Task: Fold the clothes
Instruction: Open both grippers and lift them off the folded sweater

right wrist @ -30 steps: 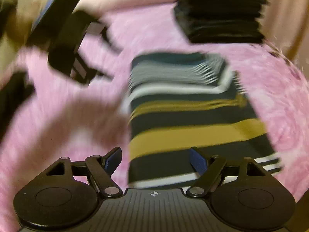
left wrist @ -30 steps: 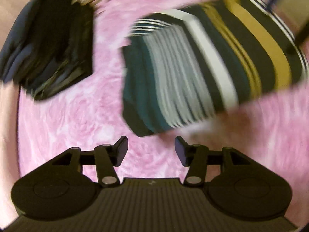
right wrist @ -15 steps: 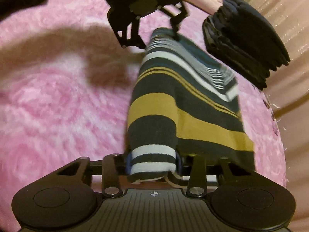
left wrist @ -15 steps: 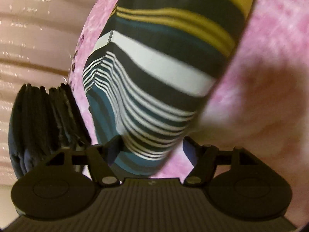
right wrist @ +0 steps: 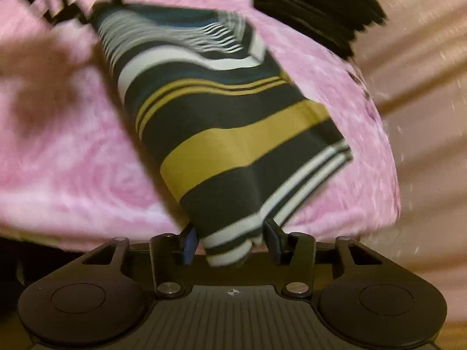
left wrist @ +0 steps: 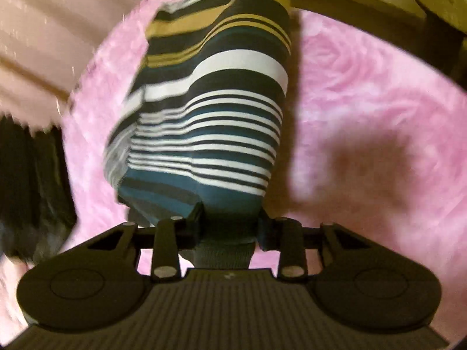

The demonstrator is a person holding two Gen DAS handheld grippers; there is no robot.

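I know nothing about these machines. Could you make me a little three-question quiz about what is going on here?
1. True or false: the striped garment is held at both ends, by the left tongs and the right tongs.
2. What colour is the fluffy blanket under the garment?
3. The pile of dark clothes is: A) on the pink blanket near its edge, B) inside a basket, C) clamped in the right tongs.

Key: 1 true; 2 pink; 3 A.
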